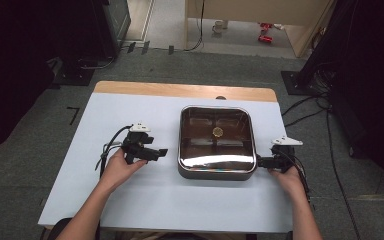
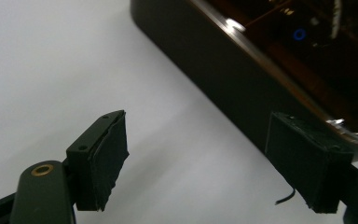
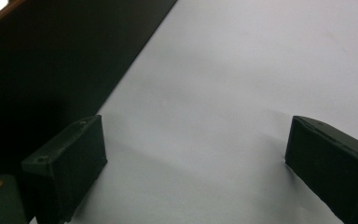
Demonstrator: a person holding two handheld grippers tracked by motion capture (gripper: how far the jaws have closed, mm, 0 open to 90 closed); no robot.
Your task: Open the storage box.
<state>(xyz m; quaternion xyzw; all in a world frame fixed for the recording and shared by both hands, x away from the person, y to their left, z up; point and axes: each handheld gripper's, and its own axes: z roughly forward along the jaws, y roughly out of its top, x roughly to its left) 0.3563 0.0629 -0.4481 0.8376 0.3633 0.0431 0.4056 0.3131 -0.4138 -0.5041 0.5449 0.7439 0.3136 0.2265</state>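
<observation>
A square dark basin [image 1: 215, 172] with a shiny rim and a gold drain [image 1: 218, 131] sits right of centre on the white table cover [image 1: 130, 200]. My left gripper [image 1: 161, 151] is held a short way left of the basin and points at it. In the left gripper view its jaws [image 2: 198, 126] stand open over bare cover, with the basin's dark wall [image 2: 223, 70] just beyond the right jaw. My right gripper [image 1: 260, 161] lies close to the basin's front right corner. Its jaws [image 3: 193, 135] are open with nothing between them, and the basin wall [image 3: 51, 60] is beside the left jaw.
A strip of wooden tabletop [image 1: 180, 90] shows behind the cover. Dark stands flank the table at left [image 1: 80, 70] and right [image 1: 305, 80]. Cables [image 1: 305, 107] trail over the grey floor at the right.
</observation>
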